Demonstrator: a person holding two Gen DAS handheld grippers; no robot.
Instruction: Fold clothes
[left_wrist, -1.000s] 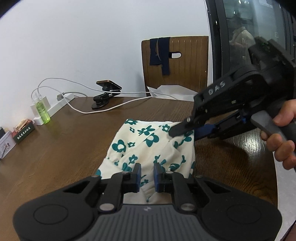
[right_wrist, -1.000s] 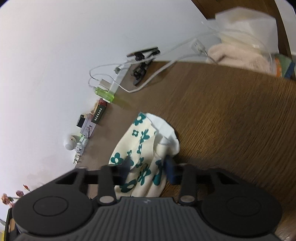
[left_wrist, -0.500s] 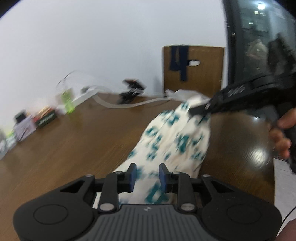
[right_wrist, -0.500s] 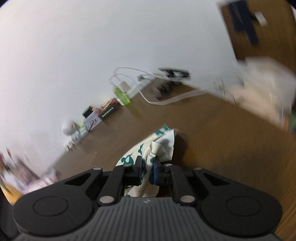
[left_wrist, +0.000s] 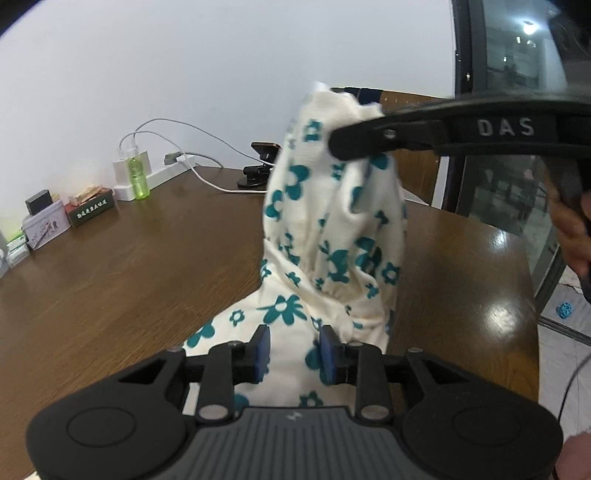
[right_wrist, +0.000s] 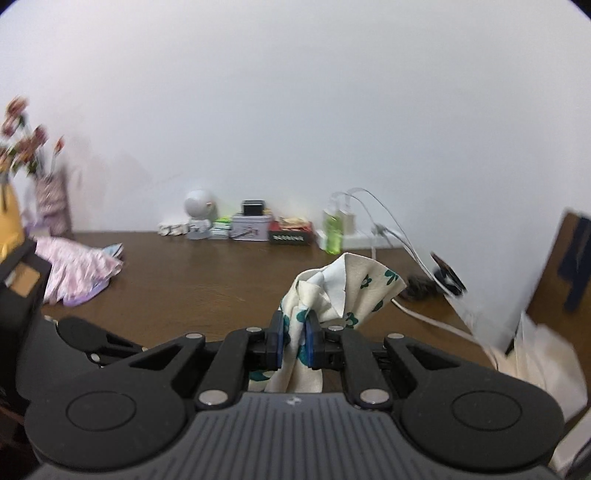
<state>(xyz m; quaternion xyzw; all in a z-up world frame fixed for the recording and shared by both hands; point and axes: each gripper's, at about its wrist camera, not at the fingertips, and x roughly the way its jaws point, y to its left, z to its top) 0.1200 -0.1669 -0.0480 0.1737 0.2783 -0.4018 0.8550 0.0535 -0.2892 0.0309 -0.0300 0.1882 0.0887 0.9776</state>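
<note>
- Progress looks early: the floral garment is bunched and hanging, with no flat fold showing anywhere on it.
- Right gripper has its blue pads pressed together on a gathered edge of the cream cloth with teal flowers; in the left wrist view that same tool reaches in from the right and holds the cloth's top high above the table.
- Left gripper has its jaws spread, with the lower part of the garment lying between and under the pads; nothing shows them pinching it.
- Lower hem of the garment seems to rest on the wooden table close to the left tool, while the rest rises in a crumpled column toward the right tool; whether the hem touches the wood all along I cannot tell.
- Judged from this, the piece has only been picked up at one point. What is left is nearly everything: a second grasp by the left tool, spreading the cloth flat, then the folds themselves.
- A heap of pink clothing lies farther along the table in the right wrist view, unfolded as far as the blur allows, so more work likely waits there.
- Along the wall stand a green bottle, small boxes and charger cables, well apart from the garment.
</note>
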